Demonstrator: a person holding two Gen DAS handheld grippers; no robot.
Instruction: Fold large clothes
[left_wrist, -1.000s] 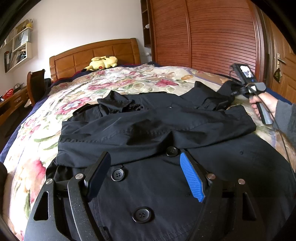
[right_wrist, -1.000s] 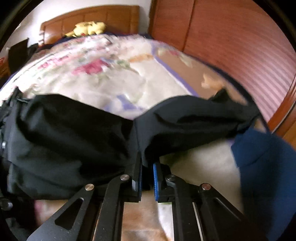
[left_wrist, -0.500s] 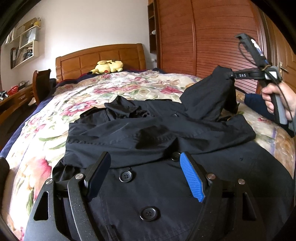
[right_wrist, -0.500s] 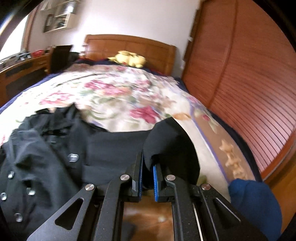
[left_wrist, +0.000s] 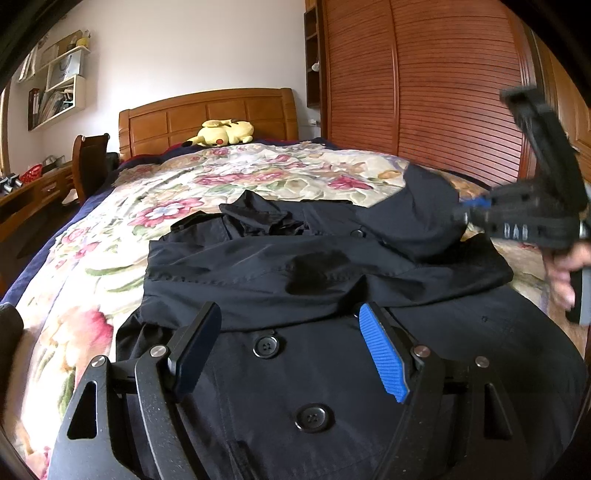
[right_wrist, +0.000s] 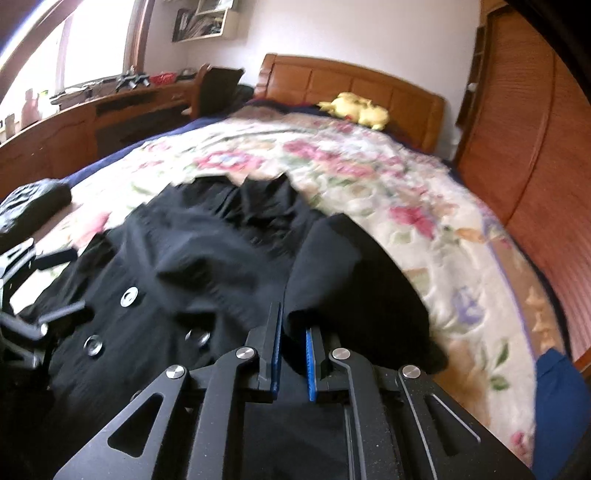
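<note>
A black buttoned coat (left_wrist: 332, 369) lies front up on the flowered bedspread (left_wrist: 155, 206), one sleeve folded across its chest. My left gripper (left_wrist: 291, 347) is open and empty, hovering low over the coat's buttons. My right gripper (right_wrist: 293, 332) is shut on the end of the other sleeve (right_wrist: 354, 280) and holds it over the coat's right shoulder. The right gripper also shows in the left wrist view (left_wrist: 469, 212) with the sleeve (left_wrist: 413, 221) bunched at its tip.
A yellow plush toy (left_wrist: 221, 133) lies by the wooden headboard (left_wrist: 207, 114). A slatted wooden wardrobe (left_wrist: 424, 92) runs along the bed's right side. A desk and chair (right_wrist: 110, 110) stand on the left. A dark blue cloth (right_wrist: 561, 398) lies at the bed's right edge.
My right gripper has carried the sleeve end up off the bed's right side and inward over the coat. My left gripper has stayed open above the buttons, drifting slightly.
</note>
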